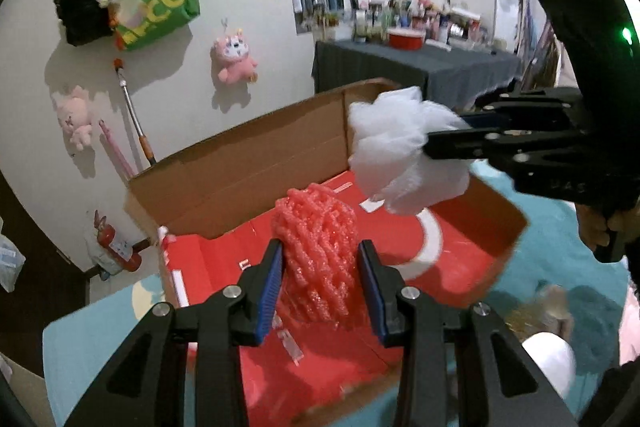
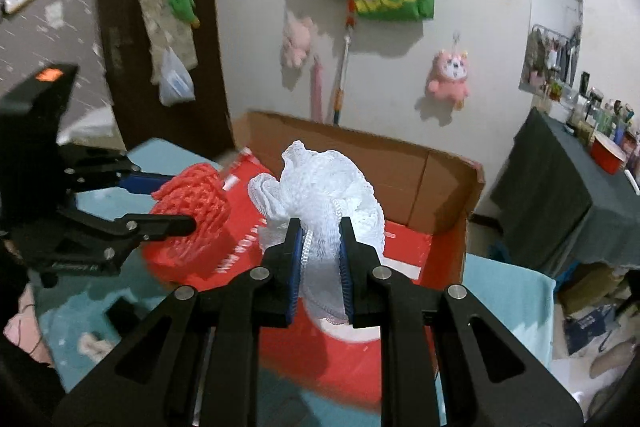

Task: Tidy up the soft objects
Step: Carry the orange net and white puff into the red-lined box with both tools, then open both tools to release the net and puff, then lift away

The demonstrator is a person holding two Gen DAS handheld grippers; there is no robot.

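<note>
While both grippers, left gripper (image 1: 318, 279) clamping the red mesh pouf (image 1: 316, 251) and right gripper (image 2: 320, 267) clamping the white pouf (image 2: 324, 187), hover over the cardboard box (image 1: 240, 163) at frame centre, release comes next.

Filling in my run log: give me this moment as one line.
left gripper: shut on red mesh sponge | right gripper: shut on white mesh sponge | both held over cardboard box

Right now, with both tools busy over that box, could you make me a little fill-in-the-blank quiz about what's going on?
1. The left tool grips a foam net coloured ____.
2. The right tool grips a mesh puff coloured ____.
3. Both hang over an open cardboard ____.
4. The box is ____ inside.

Missing words: red; white; box; red
</note>
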